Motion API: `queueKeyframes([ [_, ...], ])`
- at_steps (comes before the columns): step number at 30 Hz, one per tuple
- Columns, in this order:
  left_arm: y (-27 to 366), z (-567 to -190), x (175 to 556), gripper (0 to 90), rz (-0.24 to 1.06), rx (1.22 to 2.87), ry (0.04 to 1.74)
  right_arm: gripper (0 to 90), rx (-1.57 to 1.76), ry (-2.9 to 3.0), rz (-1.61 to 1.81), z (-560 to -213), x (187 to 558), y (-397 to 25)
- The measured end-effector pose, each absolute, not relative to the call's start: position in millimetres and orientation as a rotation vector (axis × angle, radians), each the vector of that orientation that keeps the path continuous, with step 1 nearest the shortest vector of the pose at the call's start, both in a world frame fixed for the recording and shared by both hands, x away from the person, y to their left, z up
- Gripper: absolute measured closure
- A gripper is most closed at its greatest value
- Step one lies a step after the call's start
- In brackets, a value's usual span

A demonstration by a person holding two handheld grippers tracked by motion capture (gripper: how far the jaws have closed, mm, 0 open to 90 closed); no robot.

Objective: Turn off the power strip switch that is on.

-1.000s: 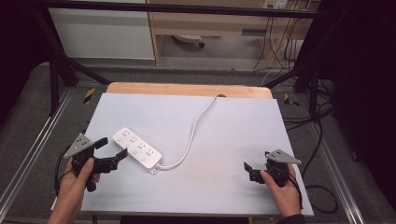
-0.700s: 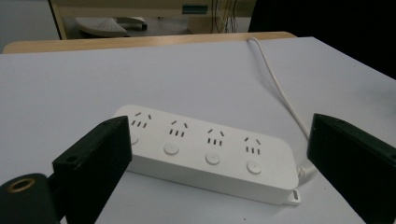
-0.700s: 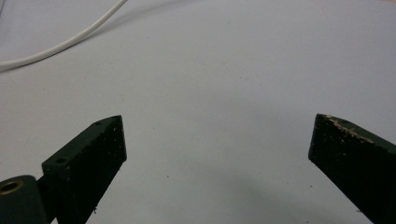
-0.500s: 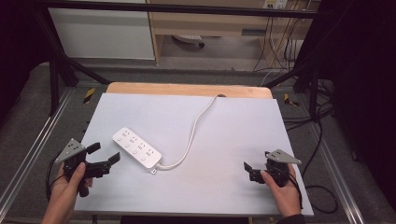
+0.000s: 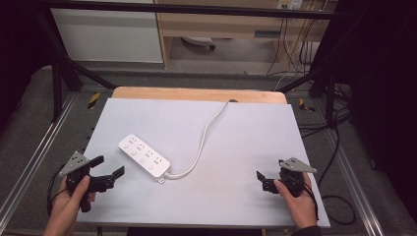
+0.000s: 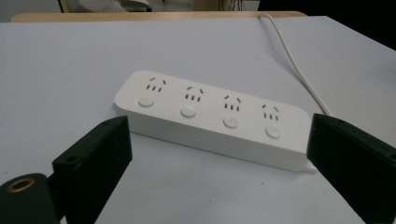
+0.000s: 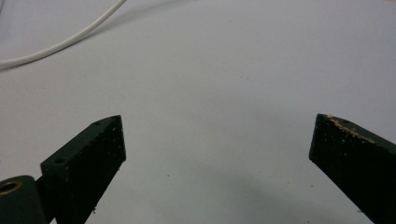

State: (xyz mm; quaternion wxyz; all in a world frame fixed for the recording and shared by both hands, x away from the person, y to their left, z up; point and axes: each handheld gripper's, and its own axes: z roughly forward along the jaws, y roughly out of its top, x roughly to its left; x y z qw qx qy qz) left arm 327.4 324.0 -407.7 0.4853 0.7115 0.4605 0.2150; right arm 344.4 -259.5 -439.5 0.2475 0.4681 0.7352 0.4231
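Left claw (image 5: 109, 169): your jaws stand wide apart and hold nothing. The claw hovers at the near-left edge of the worktop (image 5: 236, 196), pointing toward the power strip.
Right claw (image 5: 262, 178): here too the jaws are wide apart and empty. It rests low over the bare near-right part of the worktop, well apart from the strip.
Power strip (image 5: 144, 156): a white four-socket strip, each socket with its own round button. It lies flat and diagonal on the left half of the worktop, near your left claw but not touching it. In the left gripper view the power strip (image 6: 212, 116) sits straight ahead between the two jaws, its long side facing you.
Cable (image 5: 204, 142): the white cable leaves the near-right end of the strip, curves across the middle and runs to the far edge of the worktop. A piece of this cable (image 7: 60, 42) shows at the top left of the right gripper view.
Step in hand: I judge that you are at the approach, with the left claw lined up on the strip and no contact yet.
Next move: bring the left claw forward and lower, until the jaws stand on both sides of the body, then close. The strip is longer than the opening, so you should turn the claw to take it across its narrow width.
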Motion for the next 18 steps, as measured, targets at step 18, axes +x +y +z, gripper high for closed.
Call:
queueKeyframes([
  [18, 298.2, -426.6, 328.5, 6.9, 0.489, 1.862, 1.078, 3.5, 1.43, 2.057, 0.898, -462.9, 362.6, -256.7],
])
